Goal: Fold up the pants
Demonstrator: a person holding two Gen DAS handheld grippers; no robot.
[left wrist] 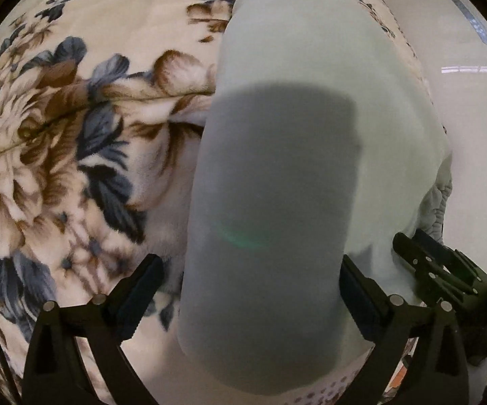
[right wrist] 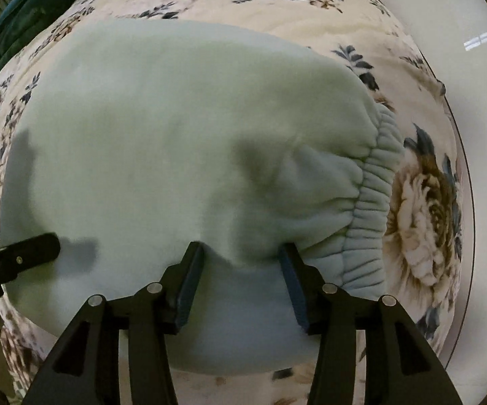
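Underneath everything lies a plush cream blanket printed with brown and slate-blue flowers [left wrist: 58,141], which covers the surface; past its edge a pale glossy floor [left wrist: 473,155] reflects window light. In the right wrist view a dark green cloth [right wrist: 24,17] sits at the far left corner, too dim to identify.

Spread on the blanket are the pale mint-green fleece pants [right wrist: 162,128], lying flat with their gathered elastic waistband [right wrist: 371,202] toward the right in the right wrist view.

Over the pants hovers the left gripper [left wrist: 248,292], its jaws at their widest; the fabric passes between them, and neither pad visibly presses on it.

Next to it, the right gripper [right wrist: 240,276] stands partly open just beside the waistband, with a soft ridge of fleece rising between the blue pads [right wrist: 189,287]. I cannot tell whether the pads touch the cloth; they do not pinch it.
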